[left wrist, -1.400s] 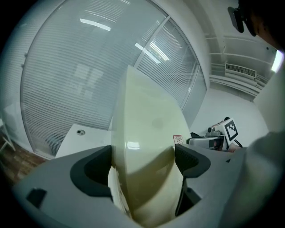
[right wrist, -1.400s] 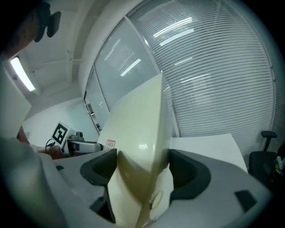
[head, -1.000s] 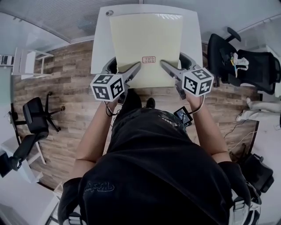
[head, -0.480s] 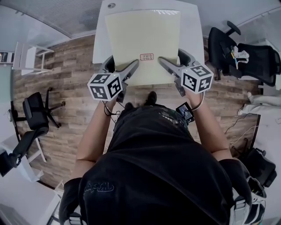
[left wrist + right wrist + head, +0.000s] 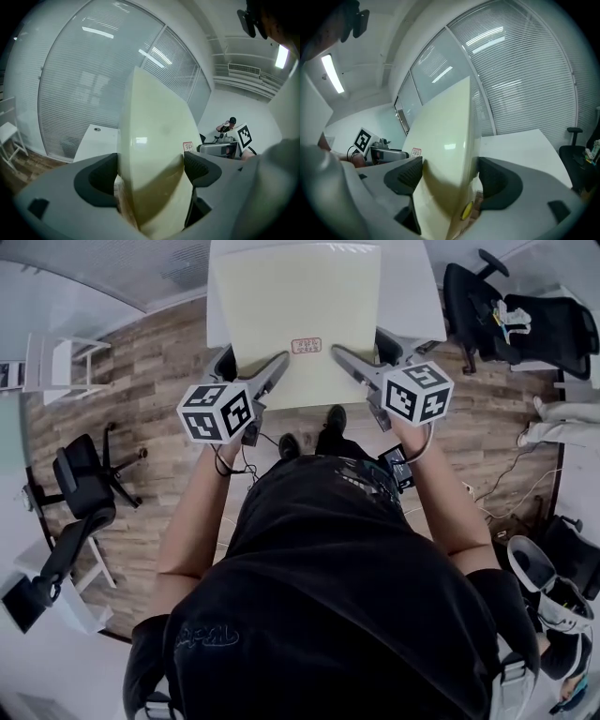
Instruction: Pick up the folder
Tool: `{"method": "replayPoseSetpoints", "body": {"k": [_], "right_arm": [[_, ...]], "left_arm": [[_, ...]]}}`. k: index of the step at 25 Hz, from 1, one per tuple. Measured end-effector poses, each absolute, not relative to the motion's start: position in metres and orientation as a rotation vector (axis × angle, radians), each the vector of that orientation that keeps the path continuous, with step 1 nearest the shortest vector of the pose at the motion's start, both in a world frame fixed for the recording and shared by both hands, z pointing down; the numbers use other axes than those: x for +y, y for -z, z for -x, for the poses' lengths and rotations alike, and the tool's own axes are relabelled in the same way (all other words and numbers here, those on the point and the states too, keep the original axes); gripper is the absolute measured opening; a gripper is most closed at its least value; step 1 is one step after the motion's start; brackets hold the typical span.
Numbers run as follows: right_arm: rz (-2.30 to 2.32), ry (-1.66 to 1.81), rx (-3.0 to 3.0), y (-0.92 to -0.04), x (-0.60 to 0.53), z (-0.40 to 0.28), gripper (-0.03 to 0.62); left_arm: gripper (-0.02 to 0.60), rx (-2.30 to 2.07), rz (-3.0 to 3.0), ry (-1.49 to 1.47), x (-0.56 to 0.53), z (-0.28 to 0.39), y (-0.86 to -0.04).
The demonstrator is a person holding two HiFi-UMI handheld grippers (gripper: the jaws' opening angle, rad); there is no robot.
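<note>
The folder (image 5: 298,315) has moved up-frame; left gripper (image 5: 272,371) and right gripper (image 5: 345,357) fingers clamp its near edge, lower ones hidden beneath.

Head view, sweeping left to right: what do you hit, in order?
Black swivel office chair → left claw → small red-printed label on the pale yellow plastic folder → right claw → black mesh office chair.

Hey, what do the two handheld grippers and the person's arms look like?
Both the left gripper and right gripper are grey two-jaw tools with dark ribbed pads. Each carries a white cube printed with black square markers. A thin black cable loops below each. The person wears a black short-sleeved top.
</note>
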State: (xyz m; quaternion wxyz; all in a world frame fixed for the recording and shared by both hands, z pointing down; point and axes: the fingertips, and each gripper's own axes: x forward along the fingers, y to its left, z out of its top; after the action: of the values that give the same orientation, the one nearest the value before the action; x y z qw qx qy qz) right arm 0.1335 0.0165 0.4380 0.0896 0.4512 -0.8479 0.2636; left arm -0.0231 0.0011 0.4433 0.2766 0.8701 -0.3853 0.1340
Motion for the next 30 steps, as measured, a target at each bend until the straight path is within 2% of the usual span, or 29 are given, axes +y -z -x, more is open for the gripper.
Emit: {"method": "replayPoseSetpoints", "body": {"k": [16,30], "right_arm": [[-1.402,-0.759,-2.498,-0.445,0.072,-0.078,0.363],[-1.390,-0.745,-2.493,-0.445,0.078,-0.068,0.364]], "left_arm": [[0.457,-0.993,-2.362,-0.359,0.051,0.078,-0.451],[0.457,-0.996,-2.348,-0.337,0.060,0.088,-0.454]]}}
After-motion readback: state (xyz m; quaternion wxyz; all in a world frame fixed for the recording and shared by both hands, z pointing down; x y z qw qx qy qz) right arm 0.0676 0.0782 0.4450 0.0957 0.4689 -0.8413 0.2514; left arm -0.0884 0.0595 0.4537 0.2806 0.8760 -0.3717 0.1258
